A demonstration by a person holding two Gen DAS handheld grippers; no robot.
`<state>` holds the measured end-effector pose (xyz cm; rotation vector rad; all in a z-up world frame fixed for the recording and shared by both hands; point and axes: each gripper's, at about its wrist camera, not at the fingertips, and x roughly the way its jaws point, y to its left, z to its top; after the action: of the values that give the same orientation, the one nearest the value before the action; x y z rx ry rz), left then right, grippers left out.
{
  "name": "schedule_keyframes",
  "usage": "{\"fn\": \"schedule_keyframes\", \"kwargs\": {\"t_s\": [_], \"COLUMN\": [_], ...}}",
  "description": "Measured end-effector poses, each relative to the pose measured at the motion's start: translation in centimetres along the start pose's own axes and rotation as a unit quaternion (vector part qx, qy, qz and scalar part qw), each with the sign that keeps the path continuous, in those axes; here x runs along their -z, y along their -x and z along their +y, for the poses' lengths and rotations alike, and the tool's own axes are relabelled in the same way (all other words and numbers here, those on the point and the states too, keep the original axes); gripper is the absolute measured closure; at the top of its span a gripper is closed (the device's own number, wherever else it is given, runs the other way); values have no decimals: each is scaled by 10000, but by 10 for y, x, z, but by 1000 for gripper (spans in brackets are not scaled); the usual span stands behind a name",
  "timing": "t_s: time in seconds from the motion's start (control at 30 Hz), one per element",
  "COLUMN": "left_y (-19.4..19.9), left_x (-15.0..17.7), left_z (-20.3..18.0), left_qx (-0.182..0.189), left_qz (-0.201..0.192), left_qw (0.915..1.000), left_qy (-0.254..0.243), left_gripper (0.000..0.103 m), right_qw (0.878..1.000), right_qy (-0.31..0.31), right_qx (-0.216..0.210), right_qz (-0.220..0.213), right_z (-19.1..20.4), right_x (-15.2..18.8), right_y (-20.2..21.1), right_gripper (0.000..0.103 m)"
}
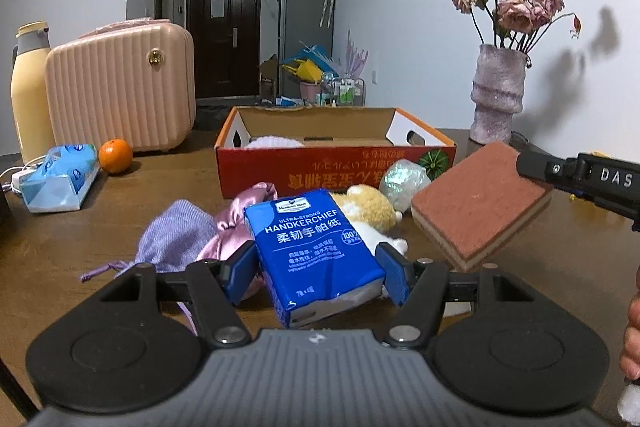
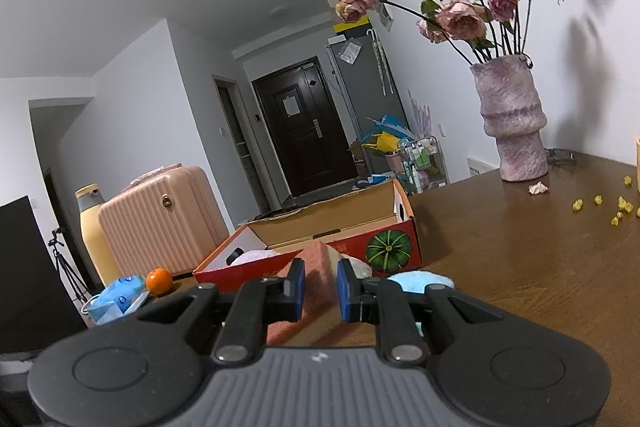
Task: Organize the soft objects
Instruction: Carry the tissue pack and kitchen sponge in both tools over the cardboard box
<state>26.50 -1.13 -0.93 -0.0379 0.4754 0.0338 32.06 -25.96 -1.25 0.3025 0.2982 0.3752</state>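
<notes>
My left gripper is shut on a blue handkerchief pack, held above the wooden table. Behind it lie a lilac pouch, a pink satin pouch, a cream plush toy and a shiny green ball. My right gripper is shut on a reddish-brown sponge, which also shows in the left wrist view, raised at the right. The open orange cardboard box stands behind them with something white inside; it also shows in the right wrist view.
A pink suitcase, a yellow flask, an orange and a blue tissue pack sit at the left. A vase of dried roses stands at the back right. Yellow crumbs lie on the table.
</notes>
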Motion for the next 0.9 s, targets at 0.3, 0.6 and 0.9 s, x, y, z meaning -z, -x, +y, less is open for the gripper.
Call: {"fn": "schedule_keyframes", "kwargs": {"t_s": [0.3,0.6,0.9], "left_y": [-2,-11,-23], "left_x": [-19,-39,-57], "left_z": [5,8,9], "left_qx": [-14,-41,-73], "left_qz": [-208,-394,-547], "left_qw": [9998,9992,9984], "left_qy": [35,66,137], "left_gripper": [37,38,38], "right_qw": [9990,9945,9895], "right_qy": [421,963,1301], "right_qx": [132,382,572], "right_qz": [-75,-156,-270], "right_z": [24,44,55], "right_x": [-11,-22,-31], "right_y": [-8,-19,-35], "right_gripper": [87,87,87]}}
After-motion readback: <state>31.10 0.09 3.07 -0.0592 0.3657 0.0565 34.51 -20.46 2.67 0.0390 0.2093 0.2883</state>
